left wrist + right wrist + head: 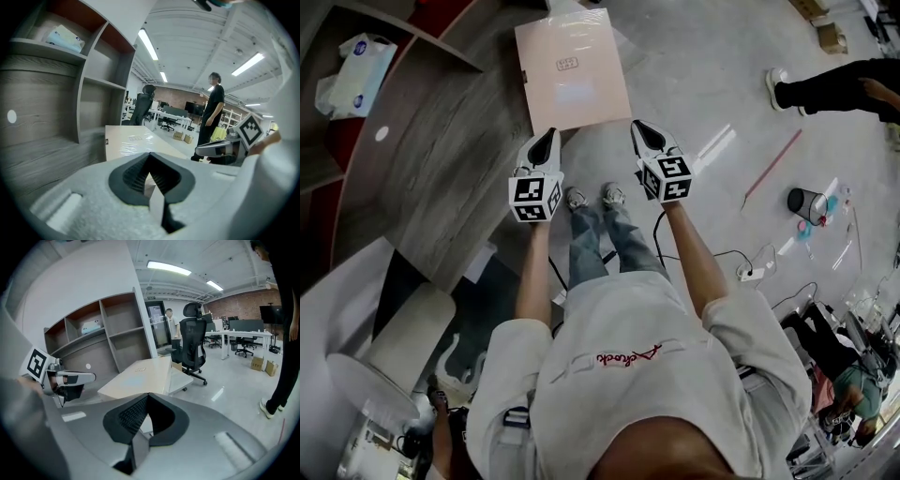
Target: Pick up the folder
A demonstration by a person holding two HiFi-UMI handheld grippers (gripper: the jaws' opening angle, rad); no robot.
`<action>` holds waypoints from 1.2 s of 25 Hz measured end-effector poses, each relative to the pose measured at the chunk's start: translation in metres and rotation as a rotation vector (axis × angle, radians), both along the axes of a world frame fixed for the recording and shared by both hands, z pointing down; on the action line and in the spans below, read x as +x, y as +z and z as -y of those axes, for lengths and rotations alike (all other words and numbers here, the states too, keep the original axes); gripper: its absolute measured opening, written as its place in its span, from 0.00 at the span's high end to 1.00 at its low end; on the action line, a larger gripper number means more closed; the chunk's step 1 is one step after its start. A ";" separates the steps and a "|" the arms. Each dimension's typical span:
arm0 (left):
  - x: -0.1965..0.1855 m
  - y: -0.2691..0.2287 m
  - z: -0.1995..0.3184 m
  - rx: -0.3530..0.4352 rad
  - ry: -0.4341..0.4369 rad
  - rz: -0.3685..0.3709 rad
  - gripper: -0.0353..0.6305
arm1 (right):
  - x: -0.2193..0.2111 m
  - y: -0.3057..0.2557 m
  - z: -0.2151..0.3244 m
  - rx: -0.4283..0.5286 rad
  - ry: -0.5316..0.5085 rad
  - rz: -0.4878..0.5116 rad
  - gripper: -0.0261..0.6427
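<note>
Head view shows the pale pink folder (572, 67) lying flat at the edge of the grey wood table (441, 159), its near edge toward the person and a small label near its middle. Just short of that near edge hang both tools, side by side and apart from each other. The left tongs (548, 133) point at the folder's near left corner and the right tongs (639, 125) sit just beside its near right corner; neither touches it. Left gripper view has the tongs (150, 154) together with nothing between them and the folder (136, 140) ahead. Right gripper view likewise shows tongs (147, 395) pressed together and empty, the folder (138, 376) beyond them. Farther out stand a shelf unit holding a tissue pack (352, 75), a black office chair (192, 343), and another person (834, 84) on the grey floor (712, 94).
</note>
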State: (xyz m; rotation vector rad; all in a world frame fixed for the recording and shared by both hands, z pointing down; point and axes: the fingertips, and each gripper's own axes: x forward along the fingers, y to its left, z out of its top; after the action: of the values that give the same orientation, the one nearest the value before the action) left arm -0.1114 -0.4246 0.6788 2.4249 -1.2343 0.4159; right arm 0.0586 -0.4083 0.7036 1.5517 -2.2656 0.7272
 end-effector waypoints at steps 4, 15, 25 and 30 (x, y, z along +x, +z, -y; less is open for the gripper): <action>0.002 0.008 -0.003 -0.005 -0.001 -0.002 0.95 | -0.004 0.014 -0.007 -0.027 0.011 0.032 0.95; 0.001 0.025 -0.009 -0.011 -0.005 -0.004 0.95 | -0.018 0.043 -0.009 -0.107 0.187 0.453 0.95; 0.002 0.030 -0.011 -0.012 0.005 -0.009 0.95 | -0.018 0.060 -0.006 -0.125 0.439 1.202 0.95; 0.003 0.031 -0.011 -0.015 0.003 -0.015 0.95 | -0.018 0.055 -0.006 -0.043 0.464 1.370 0.95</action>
State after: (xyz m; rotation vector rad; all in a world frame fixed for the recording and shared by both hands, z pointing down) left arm -0.1088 -0.4140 0.7094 2.4136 -1.2168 0.4060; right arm 0.0406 -0.4020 0.7586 1.8238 -2.5096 2.5554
